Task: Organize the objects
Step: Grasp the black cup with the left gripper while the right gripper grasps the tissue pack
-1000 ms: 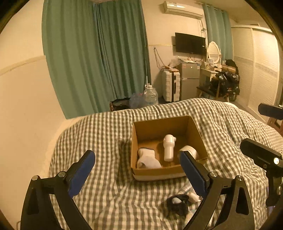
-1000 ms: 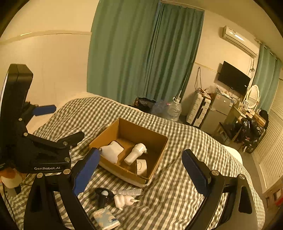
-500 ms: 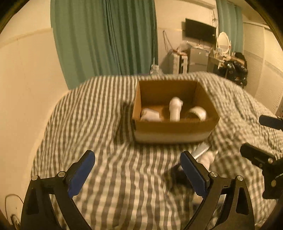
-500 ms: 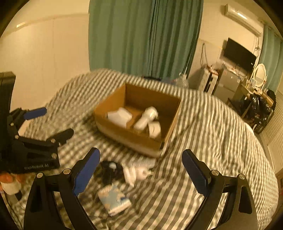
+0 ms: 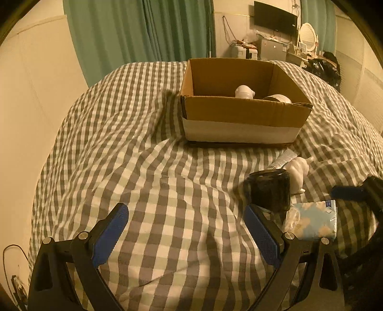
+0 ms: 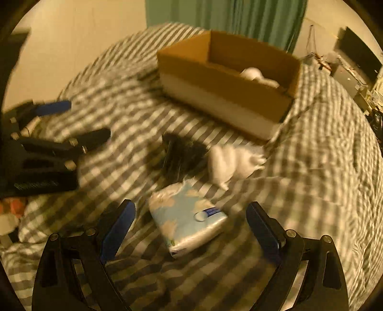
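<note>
Tissue pack (image 6: 188, 219) lies between right fingers (image 6: 117, 226), untouched.

Open cardboard box (image 5: 241, 114) holding white items, blue tissue pack (image 6: 189, 215) flat, apparently dark jar (image 5: 269, 189) upright nearby

Room behind the bed

We see green curtains (image 5: 143, 28) on the far wall — a dark TV (image 5: 275, 16) mounted to their right, an oval mirror (image 5: 308, 37) past it, and black bags (image 5: 323, 69) heaped nearby.
</note>
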`<state>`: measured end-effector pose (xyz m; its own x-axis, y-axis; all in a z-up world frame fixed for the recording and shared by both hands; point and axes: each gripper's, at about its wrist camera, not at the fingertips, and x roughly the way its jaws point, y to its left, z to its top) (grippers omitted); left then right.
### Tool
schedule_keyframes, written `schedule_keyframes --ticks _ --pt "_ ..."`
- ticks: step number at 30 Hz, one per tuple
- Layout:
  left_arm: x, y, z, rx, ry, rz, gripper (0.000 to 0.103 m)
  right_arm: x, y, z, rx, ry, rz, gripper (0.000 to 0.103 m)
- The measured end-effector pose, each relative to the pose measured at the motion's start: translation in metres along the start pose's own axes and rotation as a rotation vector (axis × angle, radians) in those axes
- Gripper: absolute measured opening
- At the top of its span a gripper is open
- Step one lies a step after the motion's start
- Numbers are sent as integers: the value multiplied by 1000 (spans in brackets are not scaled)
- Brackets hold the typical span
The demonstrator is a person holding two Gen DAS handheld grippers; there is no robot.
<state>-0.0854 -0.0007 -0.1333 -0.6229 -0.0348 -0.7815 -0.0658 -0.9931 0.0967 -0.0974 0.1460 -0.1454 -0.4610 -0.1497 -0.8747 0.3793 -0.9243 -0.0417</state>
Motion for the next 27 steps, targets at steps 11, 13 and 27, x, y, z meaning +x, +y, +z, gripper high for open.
schedule_keyframes --ticks 11,13,27 --pt "6 -12 1 34 25 7 100 10 7 -3 -49 41 -24 68" --pt "7 -16 2 42 26 4 100 0 2 -1 -27 3 -17 67" --pt "41 -86 28 140 72 -99 100 -28 -75 18 145 -138 -153 67"
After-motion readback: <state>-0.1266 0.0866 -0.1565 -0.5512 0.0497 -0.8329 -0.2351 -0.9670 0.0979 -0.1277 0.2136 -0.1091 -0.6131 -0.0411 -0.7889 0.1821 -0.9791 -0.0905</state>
